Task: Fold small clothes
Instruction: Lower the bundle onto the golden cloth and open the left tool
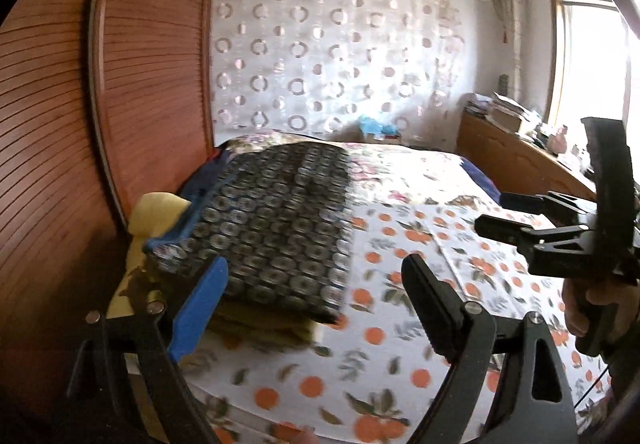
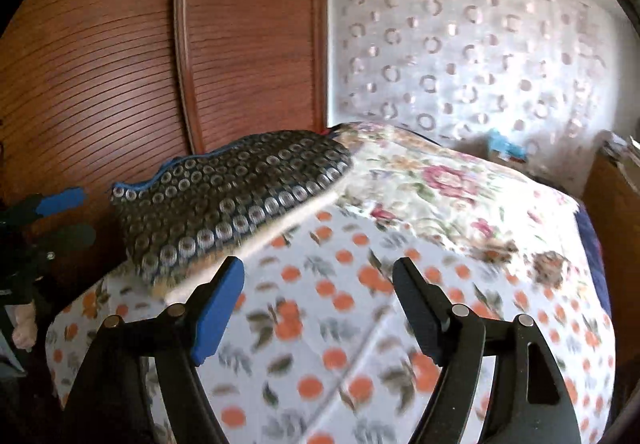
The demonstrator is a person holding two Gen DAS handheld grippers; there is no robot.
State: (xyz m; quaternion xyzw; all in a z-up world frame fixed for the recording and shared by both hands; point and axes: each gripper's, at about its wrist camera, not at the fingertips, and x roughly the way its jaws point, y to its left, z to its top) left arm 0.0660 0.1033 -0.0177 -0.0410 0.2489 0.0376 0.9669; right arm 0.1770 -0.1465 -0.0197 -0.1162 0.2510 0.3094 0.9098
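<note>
A folded dark garment with a grey ring pattern and blue trim (image 1: 276, 228) lies on top of a stack with olive-yellow cloth (image 1: 260, 328) under it, at the left edge of the bed. It also shows in the right wrist view (image 2: 228, 204). My left gripper (image 1: 316, 308) is open and empty, just in front of the stack. My right gripper (image 2: 320, 304) is open and empty, above the orange-print sheet (image 2: 340, 324). The right gripper also shows at the right edge of the left wrist view (image 1: 504, 214).
The bed is covered by an orange-print sheet (image 1: 420, 284) and a floral quilt (image 2: 440, 184) farther back. A wooden slatted wardrobe (image 1: 120, 84) stands left of the bed. A wooden cabinet with clutter (image 1: 516, 152) stands right, under a window. A curtain with rings (image 1: 340, 56) hangs behind.
</note>
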